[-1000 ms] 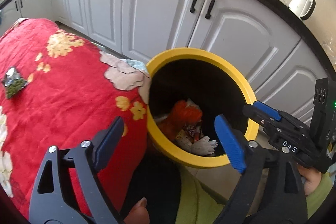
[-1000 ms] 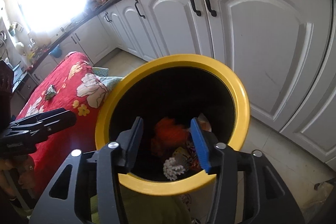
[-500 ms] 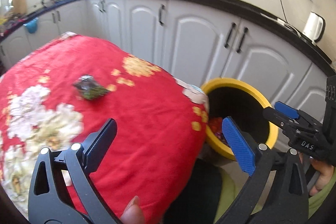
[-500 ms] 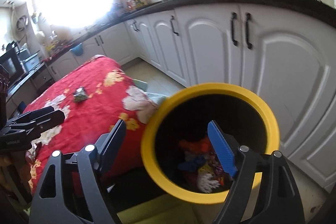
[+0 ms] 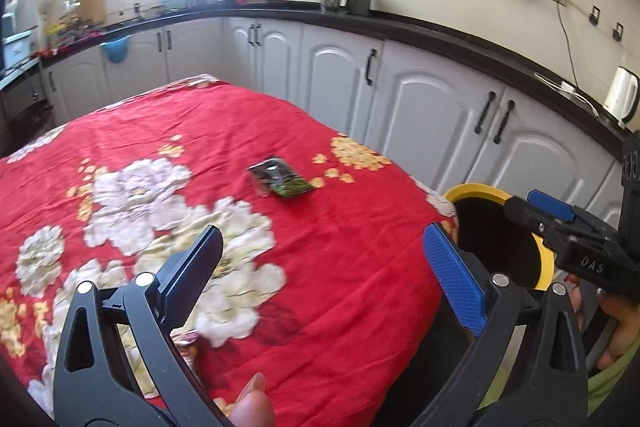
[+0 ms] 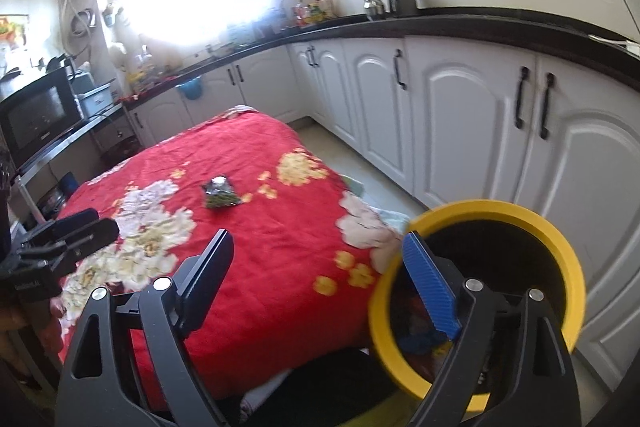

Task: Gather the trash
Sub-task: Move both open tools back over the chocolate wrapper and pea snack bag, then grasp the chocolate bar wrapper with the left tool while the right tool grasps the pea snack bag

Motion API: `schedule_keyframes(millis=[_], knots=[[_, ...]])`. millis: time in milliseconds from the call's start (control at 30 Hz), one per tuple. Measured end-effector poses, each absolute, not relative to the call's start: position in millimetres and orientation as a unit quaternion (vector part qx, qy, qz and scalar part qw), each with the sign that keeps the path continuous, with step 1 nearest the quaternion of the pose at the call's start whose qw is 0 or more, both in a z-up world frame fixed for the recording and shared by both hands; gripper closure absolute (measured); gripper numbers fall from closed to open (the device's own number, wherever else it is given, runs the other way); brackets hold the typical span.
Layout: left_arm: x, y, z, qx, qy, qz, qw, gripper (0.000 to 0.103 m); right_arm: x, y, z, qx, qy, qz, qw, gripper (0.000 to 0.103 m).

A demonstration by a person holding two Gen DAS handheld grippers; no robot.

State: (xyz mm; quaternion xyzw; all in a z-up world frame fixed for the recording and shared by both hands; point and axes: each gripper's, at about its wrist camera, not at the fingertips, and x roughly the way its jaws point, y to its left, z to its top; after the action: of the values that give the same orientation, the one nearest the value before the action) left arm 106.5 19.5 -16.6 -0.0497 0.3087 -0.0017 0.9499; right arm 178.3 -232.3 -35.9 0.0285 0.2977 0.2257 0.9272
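A small dark wrapper (image 5: 279,180) with a green printed end lies flat on the surface (image 5: 360,247), which is covered by a red cloth with large white and yellow flowers. It sits toward the far side of the cloth, well apart from both tools, with nothing touching it. From the right wrist view the same wrapper (image 6: 219,193) shows a shiny crumpled top.

The left hand-held gripper (image 5: 320,275) hangs above the near part of the cloth with its jaws spread wide and nothing between them; one pad is dark, the other blue. The right hand-held gripper (image 6: 320,283) is likewise spread wide and holds nothing, its dark finger over the cloth and its blue finger in front of the bin's rim. In the left wrist view the right tool (image 5: 576,239) shows at the right edge, in front of the bin.

The yellow-rimmed bin (image 6: 568,259) stands on the floor just beside the near right corner of the surface, close to the white cabinets (image 6: 460,115). Its inside is dark; some coloured scraps, red and blue, show low inside it, though I cannot tell what they are. A black countertop (image 5: 440,31) runs above the cabinets, with a white kettle (image 5: 622,99) at its right end.
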Motion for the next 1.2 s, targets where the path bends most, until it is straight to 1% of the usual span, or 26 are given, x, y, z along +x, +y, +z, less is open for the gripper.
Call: schedule_keyframes(millis=[233, 367, 733, 1033, 1100, 1133, 1200], knots=[[87.3, 48.1, -25.7, -0.047, 0.317, 0.017, 0.947, 0.011, 189.4, -183.6, -29.9, 0.009, 0.296, 0.260, 0.919, 0.019], [77.2, 67.8, -39.0, -0.070, 0.336, 0.024, 0.939, 0.011, 202.5, -155.4, -32.5, -0.005, 0.306, 0.279, 0.910, 0.019], [68.0, 90.7, -69.7, -0.097, 0.390, 0.025, 0.916, 0.012, 260.6, -66.5, -58.7, -0.072, 0.341, 0.313, 0.884, 0.019], [75.9, 92.2, -95.7, -0.098, 0.452, 0.019, 0.887, 0.038, 312.9, -25.5, -106.0, -0.103, 0.406, 0.292, 0.860, 0.019], [77.5, 91.3, -99.6, -0.095, 0.460, 0.019, 0.883, 0.041, 319.3, -22.2, -112.3, -0.104, 0.414, 0.289, 0.857, 0.021], [77.6, 91.2, -99.7, -0.094, 0.460, 0.019, 0.883, 0.042, 322.9, -21.0, -115.6, -0.101, 0.421, 0.289, 0.854, 0.024], [77.4, 91.4, -100.2, -0.094, 0.459, 0.018, 0.883, 0.049, 326.9, -19.2, -118.2, -0.095, 0.424, 0.290, 0.853, 0.027]])
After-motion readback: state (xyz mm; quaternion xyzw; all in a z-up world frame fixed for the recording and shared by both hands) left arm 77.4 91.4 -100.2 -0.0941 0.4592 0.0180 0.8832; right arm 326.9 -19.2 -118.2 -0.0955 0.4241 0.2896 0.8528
